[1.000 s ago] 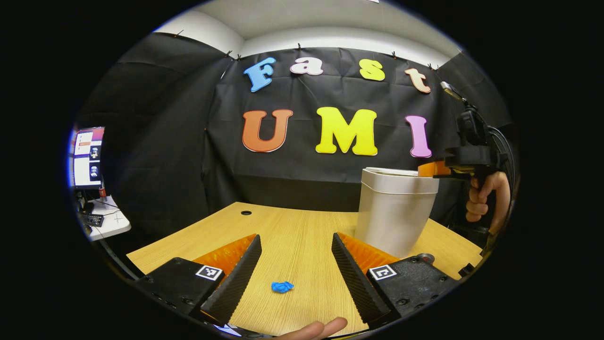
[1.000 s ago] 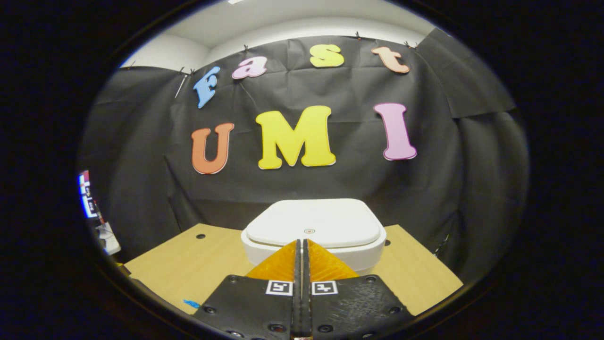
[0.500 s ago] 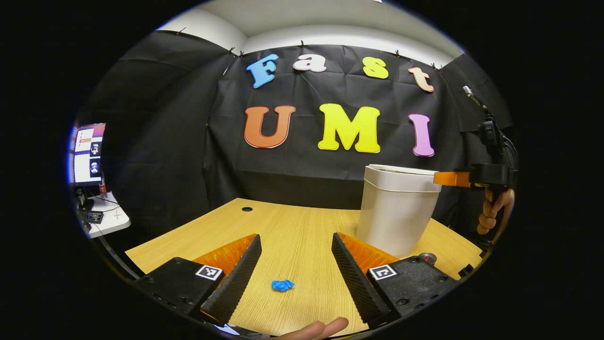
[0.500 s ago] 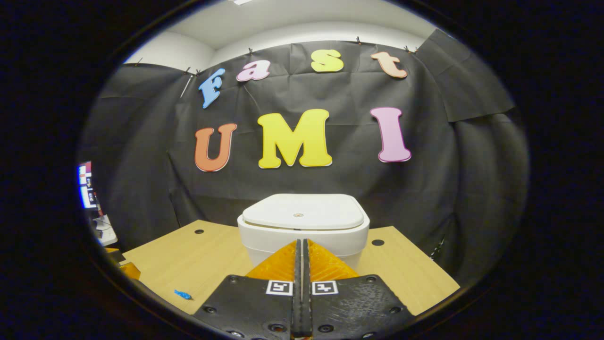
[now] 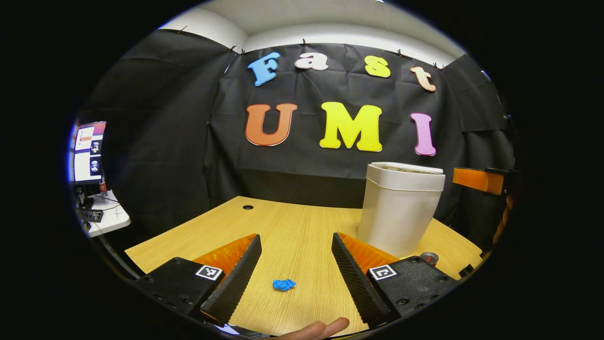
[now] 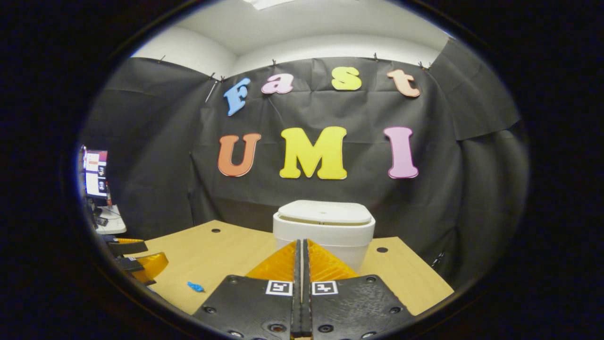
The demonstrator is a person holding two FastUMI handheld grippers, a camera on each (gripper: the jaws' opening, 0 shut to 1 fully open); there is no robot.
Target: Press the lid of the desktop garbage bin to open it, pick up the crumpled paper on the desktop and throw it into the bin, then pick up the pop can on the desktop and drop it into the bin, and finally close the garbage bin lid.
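- Presently, the left gripper (image 5: 296, 271) has its fingers spread over the table (image 5: 292, 226), with the blue crumpled paper (image 5: 283, 284) lying between them.
- The right gripper (image 6: 300, 264) has its fingers pressed together, holding nothing.
- Bin (image 6: 324, 233): lid (image 6: 324, 213) appears down; judged step is to press its centre squarely.
- Pop can (image 5: 429, 258): beside the bin; no legible label.

The can (image 5: 428, 258) at four o'clock hides mostly behind the left gripper (image 5: 295, 264); a hand (image 5: 317, 329) is cut off at six o'clock
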